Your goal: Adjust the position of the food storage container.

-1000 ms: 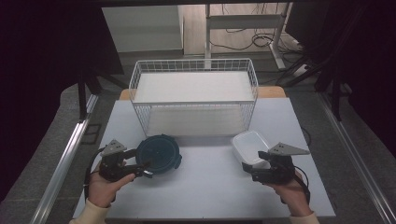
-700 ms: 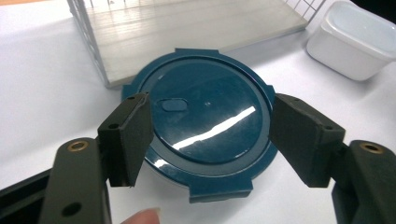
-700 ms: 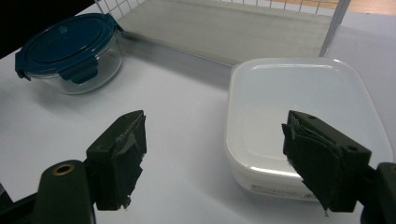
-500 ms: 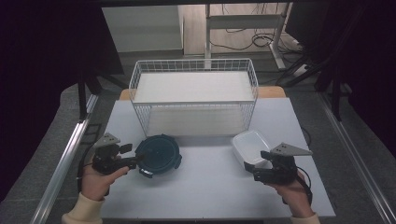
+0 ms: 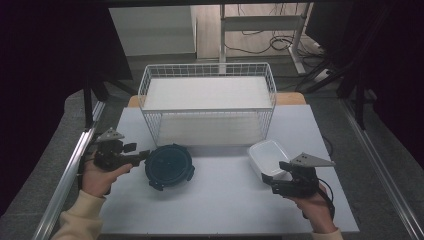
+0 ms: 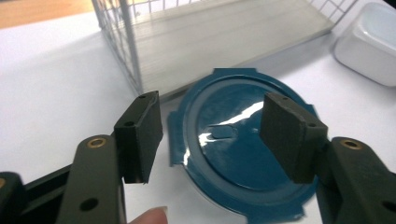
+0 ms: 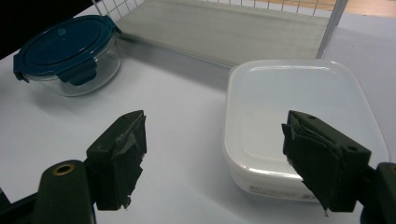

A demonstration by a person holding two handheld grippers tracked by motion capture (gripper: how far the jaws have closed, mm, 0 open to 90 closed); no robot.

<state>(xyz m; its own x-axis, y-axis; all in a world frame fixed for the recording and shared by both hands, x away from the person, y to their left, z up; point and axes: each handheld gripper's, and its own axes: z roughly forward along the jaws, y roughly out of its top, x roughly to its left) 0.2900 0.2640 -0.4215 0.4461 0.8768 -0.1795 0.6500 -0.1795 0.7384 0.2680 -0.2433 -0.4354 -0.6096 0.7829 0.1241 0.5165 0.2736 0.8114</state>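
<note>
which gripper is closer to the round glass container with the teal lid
Left. The left gripper sits at the left edge of the round glass container, jaws open over its teal lid and just closing in. The right gripper is far across the table by the white plastic container.

Table: you worked at a white table [image 5: 220, 200].
Floor: grey carpet [image 5: 45, 165] lay beside the table.
Beyond the table: a metal desk frame [image 5: 260, 25] stood over trailing cables [image 5: 260, 42].
Light: darkness flanked the table.
</note>
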